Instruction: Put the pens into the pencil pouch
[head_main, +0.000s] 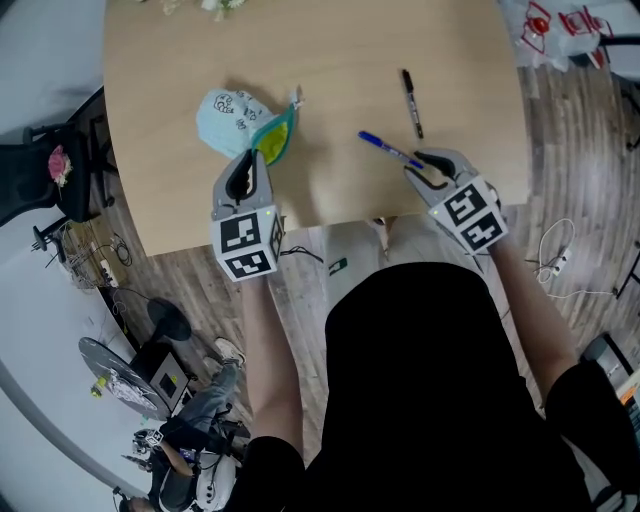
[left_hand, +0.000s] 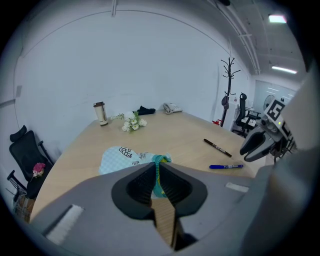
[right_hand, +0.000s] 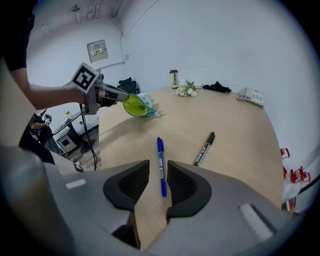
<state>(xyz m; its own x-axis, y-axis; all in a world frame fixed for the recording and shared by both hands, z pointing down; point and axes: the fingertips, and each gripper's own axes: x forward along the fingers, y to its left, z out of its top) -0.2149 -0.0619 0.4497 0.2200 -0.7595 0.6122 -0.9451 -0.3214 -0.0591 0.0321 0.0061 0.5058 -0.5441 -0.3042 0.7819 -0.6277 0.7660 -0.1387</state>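
Now our left gripper (head_main: 244, 165) held the pencil pouch (head_main: 228, 118) by its rim, its fingers (left_hand: 137, 186) narrow on the teal edge and the mouth lifted open. To the right of the pouch, the blue pen (head_main: 390, 150) lay on the table (head_main: 330, 60). Its near end was between the wide fingers (right_hand: 131, 186) of our right gripper (head_main: 424, 166), not yet pressed. We judged it better to reach further along the pen before closing, so it would not swing. The black pen (head_main: 411, 102) lay farther from the pouch.

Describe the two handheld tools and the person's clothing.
Left tool and right tool match: grey plastic bodies, black ribbed lining inside two tapering jaws, each carrying a white cube with black square markers. The person wears a black short-sleeved top.
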